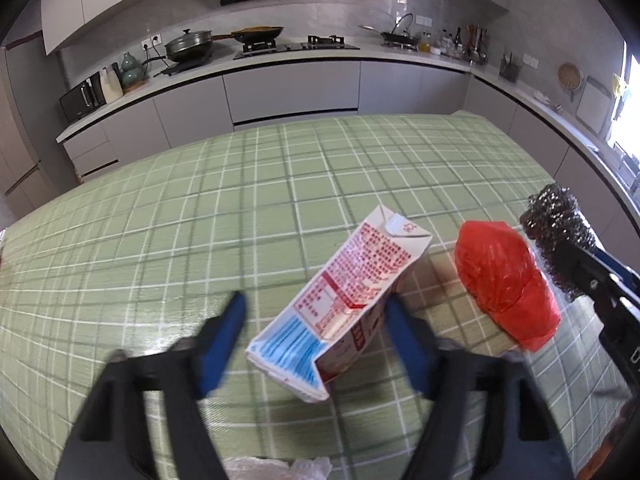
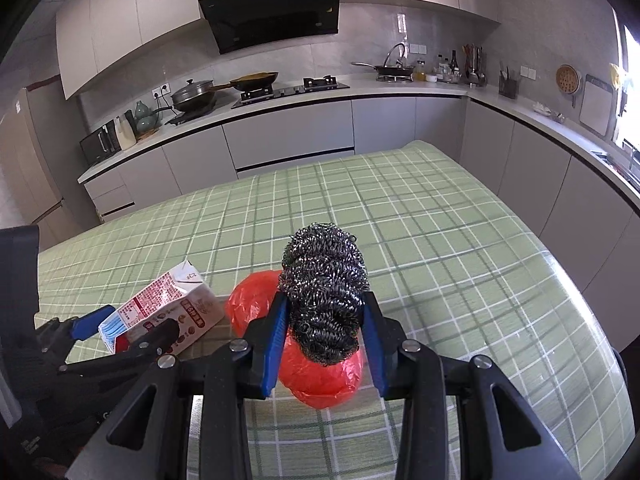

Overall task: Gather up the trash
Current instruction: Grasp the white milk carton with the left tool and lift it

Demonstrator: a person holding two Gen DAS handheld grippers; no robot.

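Note:
A red-and-white drink carton (image 1: 352, 280) lies on its side on the green checked tablecloth. It sits between the blue pads of my left gripper (image 1: 316, 302). The right pad is at the carton's side, and a gap shows between the left pad and the carton. To the carton's right lies a crumpled red plastic bag (image 1: 500, 276). My right gripper (image 2: 326, 300) is shut on a ball of steel wool (image 2: 322, 276), held just above the red bag (image 2: 320, 376). The carton (image 2: 172, 300) is at the left in the right wrist view.
The table (image 1: 200, 208) fills the middle, with its far edge facing grey kitchen cabinets (image 1: 292, 92). Its right edge (image 2: 592, 300) drops off near the side counter. Some clear plastic (image 1: 276, 468) shows at the table's near edge.

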